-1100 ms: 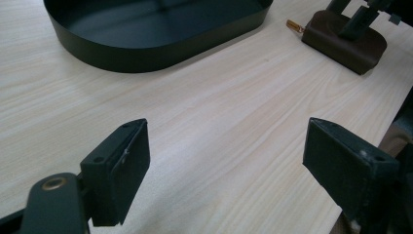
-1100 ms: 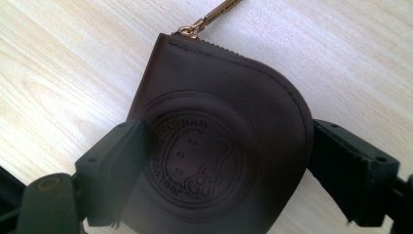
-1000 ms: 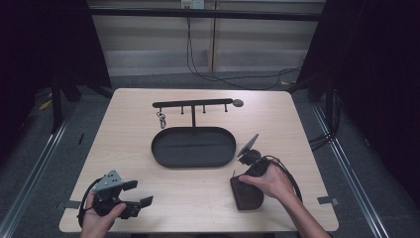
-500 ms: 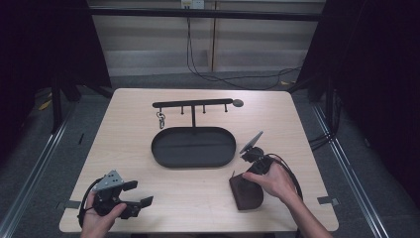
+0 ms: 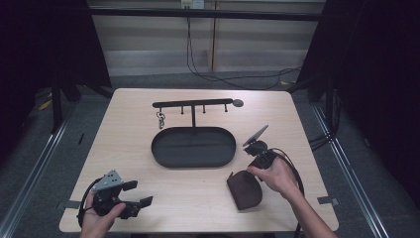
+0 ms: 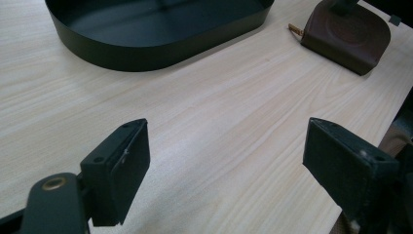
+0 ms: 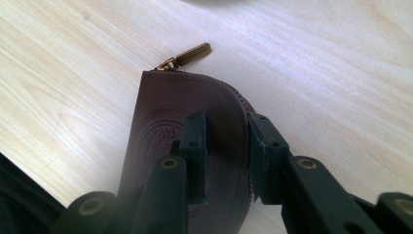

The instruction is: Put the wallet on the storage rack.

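A brown leather pouch [image 5: 243,192] with a stamped round mark lies flat on the table at the front right. My right gripper [image 5: 250,172] comes down on its near curved edge. In the right gripper view the jaws [image 7: 224,131] stand close together with the pouch [image 7: 160,112] and its zip rim between them. The brass zip pull [image 7: 187,54] points away over the wood. My left gripper [image 5: 138,193] rests at the front left, open, with bare table between its jaws [image 6: 224,161]. It looks toward the pouch [image 6: 348,39].
A black oval tray [image 5: 193,163] sits mid-table, its wall [image 6: 146,48] ahead of the left gripper. Behind it stands a black hook rack [image 5: 193,104] with a key ring [image 5: 161,120] hanging at its left end. Cables trail from both grippers.
The right gripper has shifted slightly right and back over the pouch. The pouch and the left gripper have stayed put.
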Demonstrator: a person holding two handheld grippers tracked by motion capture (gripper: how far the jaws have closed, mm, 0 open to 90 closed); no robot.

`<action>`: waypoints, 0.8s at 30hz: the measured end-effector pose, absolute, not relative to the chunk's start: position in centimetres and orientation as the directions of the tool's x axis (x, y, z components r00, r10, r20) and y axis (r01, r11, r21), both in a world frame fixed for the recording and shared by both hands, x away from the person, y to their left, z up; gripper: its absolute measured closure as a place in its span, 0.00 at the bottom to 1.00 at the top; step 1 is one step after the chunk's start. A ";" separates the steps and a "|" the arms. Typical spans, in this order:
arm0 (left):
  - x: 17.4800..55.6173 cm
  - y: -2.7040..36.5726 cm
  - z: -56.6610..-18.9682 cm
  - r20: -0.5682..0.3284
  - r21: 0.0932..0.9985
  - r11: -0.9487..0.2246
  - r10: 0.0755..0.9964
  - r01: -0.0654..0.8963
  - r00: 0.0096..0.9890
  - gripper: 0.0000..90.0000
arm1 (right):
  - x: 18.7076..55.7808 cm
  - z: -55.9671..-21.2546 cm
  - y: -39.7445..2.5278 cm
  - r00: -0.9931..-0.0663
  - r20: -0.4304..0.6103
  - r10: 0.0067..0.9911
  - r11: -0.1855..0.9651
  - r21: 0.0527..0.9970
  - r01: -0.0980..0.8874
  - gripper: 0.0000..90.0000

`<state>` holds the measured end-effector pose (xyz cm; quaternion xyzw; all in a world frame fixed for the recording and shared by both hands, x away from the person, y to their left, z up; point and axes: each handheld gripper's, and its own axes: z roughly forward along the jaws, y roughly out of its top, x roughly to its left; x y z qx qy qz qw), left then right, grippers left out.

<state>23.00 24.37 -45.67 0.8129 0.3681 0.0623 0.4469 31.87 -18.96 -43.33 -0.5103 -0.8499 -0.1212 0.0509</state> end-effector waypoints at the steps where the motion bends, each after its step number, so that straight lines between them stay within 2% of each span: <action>1: 23.0 24.4 -45.7 -0.226 0.772 -0.331 0.655 0.543 0.721 0.19 | 31.9 -43.3 -18.9 -0.474 0.211 0.855 0.449 0.155 0.880 0.79; 5: 23.0 24.4 -45.7 -0.227 0.773 -0.331 0.653 0.542 0.722 0.19 | 32.0 -43.1 -18.9 -0.471 0.221 0.854 0.447 0.151 0.882 0.81; 8: 23.0 24.4 -45.7 -0.224 0.772 -0.332 0.656 0.542 0.721 0.19 | 31.9 -42.4 -18.9 -0.479 0.236 0.845 0.452 0.164 0.877 0.87; 24: 23.0 24.4 -45.7 -0.228 0.770 -0.335 0.651 0.543 0.724 0.19 | 32.0 -41.0 -18.2 -0.497 0.195 0.846 0.484 0.113 0.868 0.90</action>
